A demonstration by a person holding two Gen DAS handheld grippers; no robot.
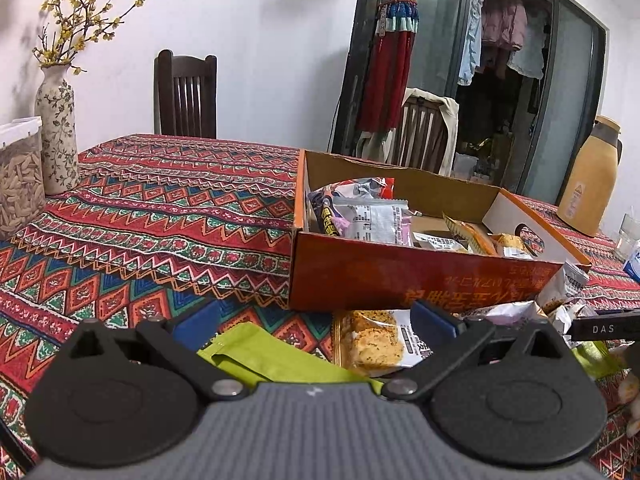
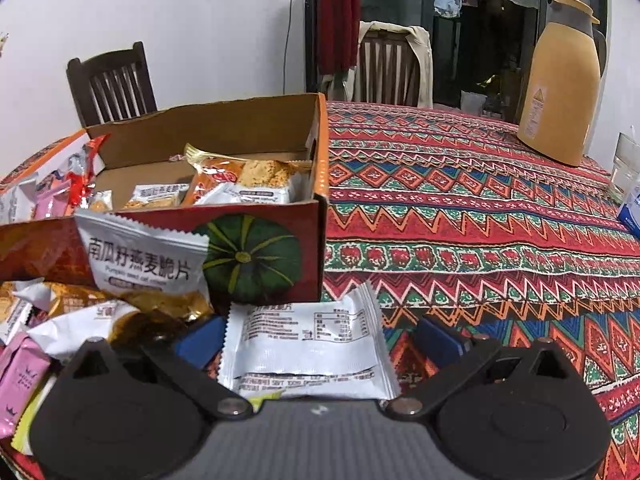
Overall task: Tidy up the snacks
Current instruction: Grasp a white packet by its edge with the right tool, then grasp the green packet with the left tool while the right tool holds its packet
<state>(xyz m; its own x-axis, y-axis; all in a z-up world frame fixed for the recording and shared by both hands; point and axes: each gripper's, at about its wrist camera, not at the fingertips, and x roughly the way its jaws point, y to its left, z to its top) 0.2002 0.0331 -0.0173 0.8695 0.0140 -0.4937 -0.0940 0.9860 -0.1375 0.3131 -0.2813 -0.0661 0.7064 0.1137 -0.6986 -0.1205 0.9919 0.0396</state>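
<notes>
While the right gripper (image 2: 320, 340) hangs with jaws spread around a white snack packet (image 2: 308, 344) lying flat on the tablecloth (image 2: 480, 220) before the cardboard box (image 2: 264, 256), its pads could slide over the slippery wrapper and miss.

A cardboard box (image 2: 256, 248) sits on the table (image 2: 480, 208) with snack packets (image 2: 240, 184) inside; more packets (image 2: 120, 300) lie heaped before it; one packet (image 2: 308, 344) lies between the right gripper's (image 2: 320, 344) spread fingers; a flask (image 2: 560, 92) stands behind, right.
</notes>
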